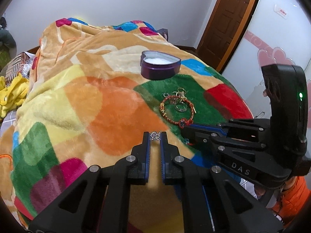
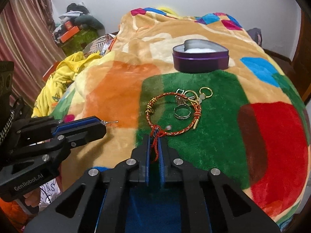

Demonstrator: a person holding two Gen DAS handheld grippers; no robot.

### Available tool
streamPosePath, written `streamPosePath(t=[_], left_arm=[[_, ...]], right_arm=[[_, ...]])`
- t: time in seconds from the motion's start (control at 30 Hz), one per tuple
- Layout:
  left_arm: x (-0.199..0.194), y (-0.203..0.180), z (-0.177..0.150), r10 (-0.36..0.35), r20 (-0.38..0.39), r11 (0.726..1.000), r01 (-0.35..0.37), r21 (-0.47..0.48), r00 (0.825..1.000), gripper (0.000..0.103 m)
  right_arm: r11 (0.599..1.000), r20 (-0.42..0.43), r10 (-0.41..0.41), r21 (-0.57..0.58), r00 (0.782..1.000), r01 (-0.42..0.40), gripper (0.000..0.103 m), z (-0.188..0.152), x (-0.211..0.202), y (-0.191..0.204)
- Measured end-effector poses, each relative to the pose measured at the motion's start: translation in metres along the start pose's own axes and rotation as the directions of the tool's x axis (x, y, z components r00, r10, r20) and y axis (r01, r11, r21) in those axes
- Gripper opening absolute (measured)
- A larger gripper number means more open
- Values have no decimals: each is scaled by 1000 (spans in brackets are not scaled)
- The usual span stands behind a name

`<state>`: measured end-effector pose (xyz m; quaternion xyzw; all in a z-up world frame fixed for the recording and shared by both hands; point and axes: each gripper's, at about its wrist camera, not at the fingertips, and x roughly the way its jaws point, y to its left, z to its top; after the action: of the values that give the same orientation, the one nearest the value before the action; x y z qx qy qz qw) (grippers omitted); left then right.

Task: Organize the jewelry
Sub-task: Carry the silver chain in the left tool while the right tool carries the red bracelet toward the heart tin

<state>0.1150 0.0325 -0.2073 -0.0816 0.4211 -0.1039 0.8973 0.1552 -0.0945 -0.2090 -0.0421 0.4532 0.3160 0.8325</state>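
Observation:
A purple heart-shaped tin (image 1: pixel 160 64) with a white lining stands open on the blanket, also in the right wrist view (image 2: pixel 200 58). A red-and-gold braided bracelet (image 1: pixel 176 109) (image 2: pixel 173 114) lies on the green patch among several gold and silver rings (image 2: pixel 191 101). My left gripper (image 1: pixel 155 136) (image 2: pixel 104 124) is shut on a small silver earring (image 1: pixel 155 135) (image 2: pixel 110 122), left of the pile. My right gripper (image 2: pixel 155 136) (image 1: pixel 183 125) is shut on the bracelet's red tassel knot (image 2: pixel 155 134).
A colourful plush blanket (image 2: pixel 120 89) covers the bed. A yellow garment (image 2: pixel 64 77) and clutter lie at the left. A brown door (image 1: pixel 229 19) and a white wardrobe (image 1: pixel 272 44) stand at the right.

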Motion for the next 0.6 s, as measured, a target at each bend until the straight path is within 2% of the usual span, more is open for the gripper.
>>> streamPosePath(t=[0.6], left_arm=[[-31, -10, 30, 18, 120, 1000, -21, 22, 993, 8]], right_arm=[[998, 136, -59, -6, 989, 61, 4, 15, -45, -2]])
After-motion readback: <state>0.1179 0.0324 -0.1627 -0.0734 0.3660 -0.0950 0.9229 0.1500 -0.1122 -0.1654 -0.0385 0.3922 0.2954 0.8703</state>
